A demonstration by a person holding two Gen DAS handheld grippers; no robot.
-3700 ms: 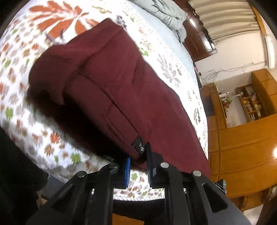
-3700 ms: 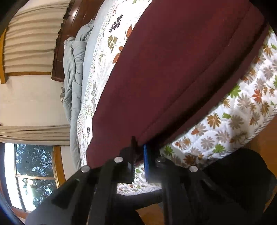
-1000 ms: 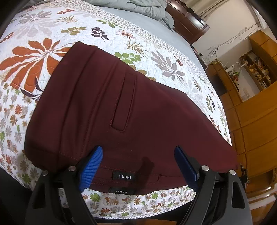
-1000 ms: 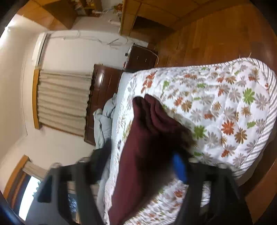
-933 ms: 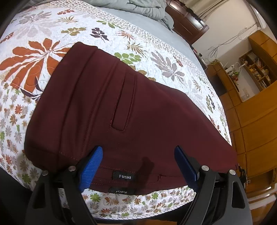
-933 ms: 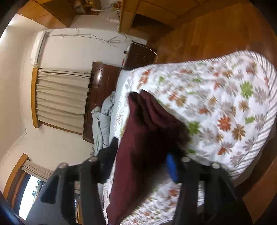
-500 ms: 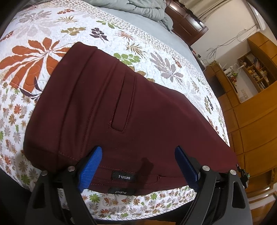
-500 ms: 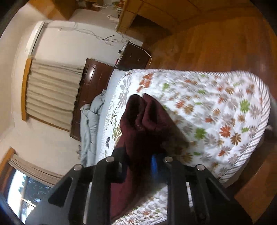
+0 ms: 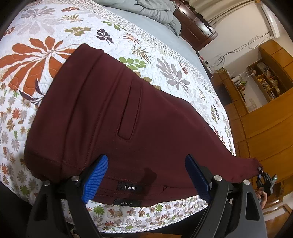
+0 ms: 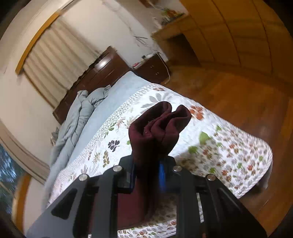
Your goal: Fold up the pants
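Observation:
Dark red pants (image 9: pixel 113 117) lie folded lengthwise on the floral quilt (image 9: pixel 36 36), waistband with "FUSHI" labels at the near edge. My left gripper (image 9: pixel 144 175) is open, its blue pads wide apart above the waistband, holding nothing. My right gripper (image 10: pixel 147 175) is shut on the bunched leg ends of the pants (image 10: pixel 157 126) and holds them lifted above the quilt (image 10: pixel 228 146). It also shows far right in the left wrist view (image 9: pixel 263 175), gripping the leg tip.
A grey duvet (image 9: pixel 146 9) is heaped at the head of the bed by the dark headboard (image 10: pixel 95 73). Wooden floor (image 10: pixel 247 95) and wardrobes (image 9: pixel 265 131) lie beyond the bed's edge. A nightstand (image 10: pixel 152 67) stands beside the bed.
My left gripper let go of the waistband and opened, then stayed still. My right gripper closed on the leg ends and lifted them off the quilt.

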